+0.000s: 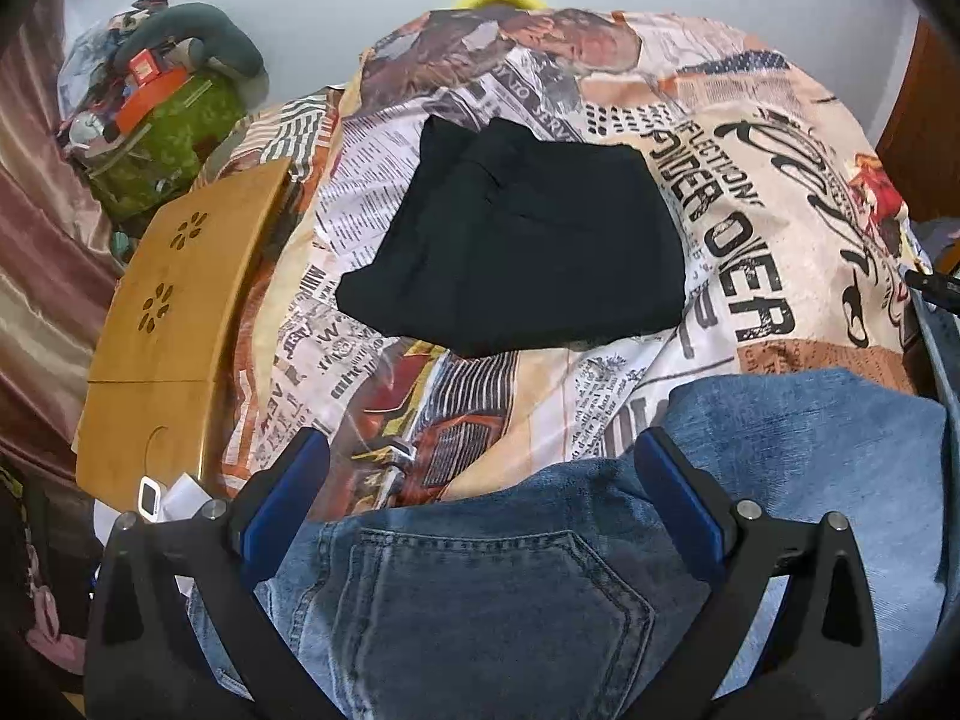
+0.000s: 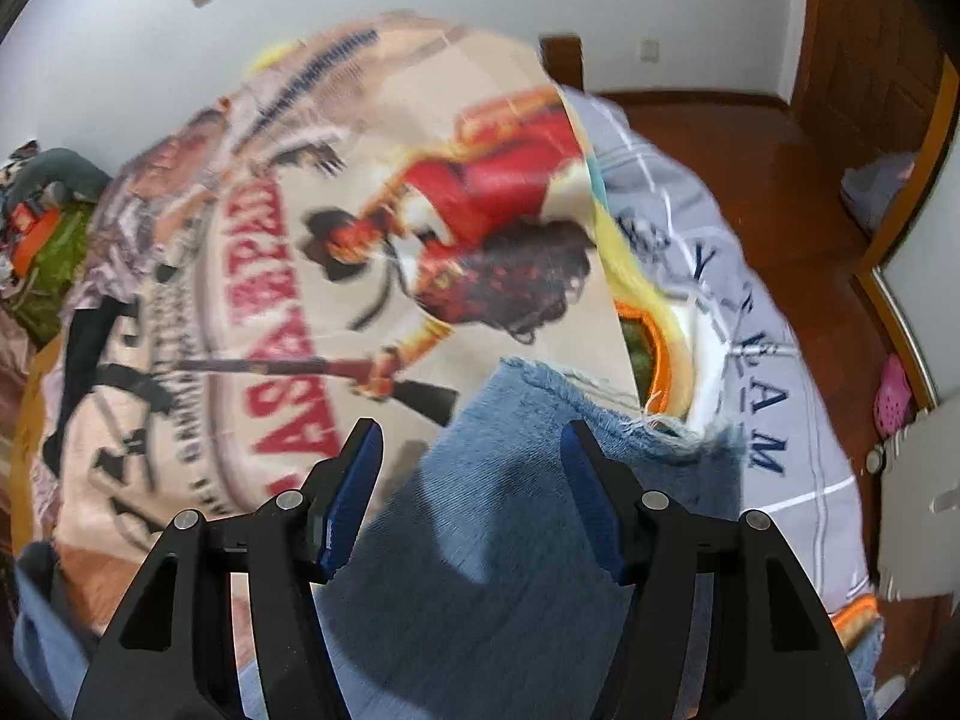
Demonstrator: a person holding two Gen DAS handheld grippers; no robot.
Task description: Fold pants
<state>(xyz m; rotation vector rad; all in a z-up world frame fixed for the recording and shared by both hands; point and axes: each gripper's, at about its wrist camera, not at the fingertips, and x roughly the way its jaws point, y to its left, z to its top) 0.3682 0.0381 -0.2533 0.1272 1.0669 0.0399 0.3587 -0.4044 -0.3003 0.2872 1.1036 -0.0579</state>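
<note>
I am looking at one pair of blue jeans (image 1: 480, 588) lying at the bed's near edge on the newspaper-print bedspread (image 1: 750, 180). One folded black garment (image 1: 522, 246) is sitting mid-bed, and one wooden lap tray (image 1: 174, 324) is resting at the left edge. Both left tongs (image 1: 483, 468) and right tongs (image 2: 471, 450) are standing released over the denim; the right view is blurring, cropping the frayed hem (image 2: 600, 396).

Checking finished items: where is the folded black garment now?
In the left wrist view, the black garment lies mid-frame on the printed bedspread, beyond the jeans, right of the wooden tray.
</note>
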